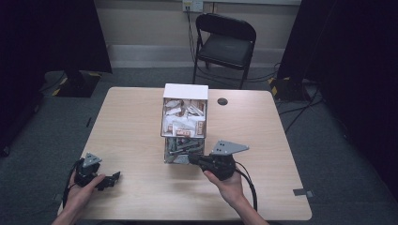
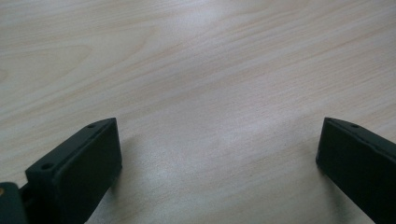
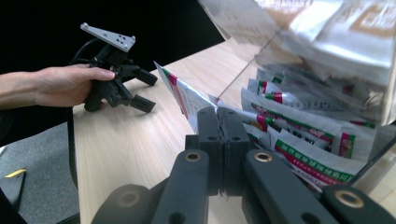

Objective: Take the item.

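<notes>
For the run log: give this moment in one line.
right hand-held gripper: shut on packet | left hand-held gripper: open, idle | clear box: upright

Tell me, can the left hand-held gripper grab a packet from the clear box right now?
Probably not yet. The left hand-held gripper rests open on the table, well to the side of the clear box. Bare tabletop lies between them, so nothing blocks it; it would just have to move over.

Grey carpet (image 1: 328, 140) — black folding chair (image 1: 224, 44)
</notes>
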The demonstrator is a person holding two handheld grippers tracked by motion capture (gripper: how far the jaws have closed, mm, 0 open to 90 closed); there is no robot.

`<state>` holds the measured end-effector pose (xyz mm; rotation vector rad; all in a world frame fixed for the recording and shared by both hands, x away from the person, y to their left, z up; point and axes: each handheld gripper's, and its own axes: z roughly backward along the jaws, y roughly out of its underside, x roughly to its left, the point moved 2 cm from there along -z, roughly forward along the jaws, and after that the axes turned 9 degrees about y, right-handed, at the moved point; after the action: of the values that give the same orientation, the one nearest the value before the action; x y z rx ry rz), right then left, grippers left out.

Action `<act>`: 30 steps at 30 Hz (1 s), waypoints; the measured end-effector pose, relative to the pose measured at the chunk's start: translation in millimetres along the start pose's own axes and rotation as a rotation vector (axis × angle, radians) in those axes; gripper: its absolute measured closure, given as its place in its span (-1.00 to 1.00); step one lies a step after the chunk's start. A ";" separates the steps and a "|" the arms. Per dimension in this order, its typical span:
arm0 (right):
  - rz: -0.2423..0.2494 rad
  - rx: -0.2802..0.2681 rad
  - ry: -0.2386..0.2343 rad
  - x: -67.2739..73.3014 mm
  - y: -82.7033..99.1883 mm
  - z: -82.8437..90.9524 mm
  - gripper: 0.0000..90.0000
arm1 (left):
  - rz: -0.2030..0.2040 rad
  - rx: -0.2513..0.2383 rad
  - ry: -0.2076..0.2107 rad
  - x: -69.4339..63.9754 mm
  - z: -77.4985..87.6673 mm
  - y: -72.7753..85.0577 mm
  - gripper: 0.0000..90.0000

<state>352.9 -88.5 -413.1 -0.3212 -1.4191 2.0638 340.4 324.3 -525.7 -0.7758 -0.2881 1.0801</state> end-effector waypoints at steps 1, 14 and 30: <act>0.000 0.000 0.000 0.0 0.0 0.0 0.98 | 0.000 0.000 0.000 0.0 0.0 0.0 -1.00; -0.018 0.000 0.015 -3.6 1.6 22.4 0.98 | 0.000 0.000 0.000 0.0 0.0 0.0 -1.00; -0.065 -0.029 0.046 -17.0 8.4 54.5 0.98 | 0.000 0.000 0.000 0.0 0.0 0.0 -1.00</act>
<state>335.5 -142.2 -401.4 -0.3279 -1.4148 1.9729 340.4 324.3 -525.7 -0.7758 -0.2882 1.0802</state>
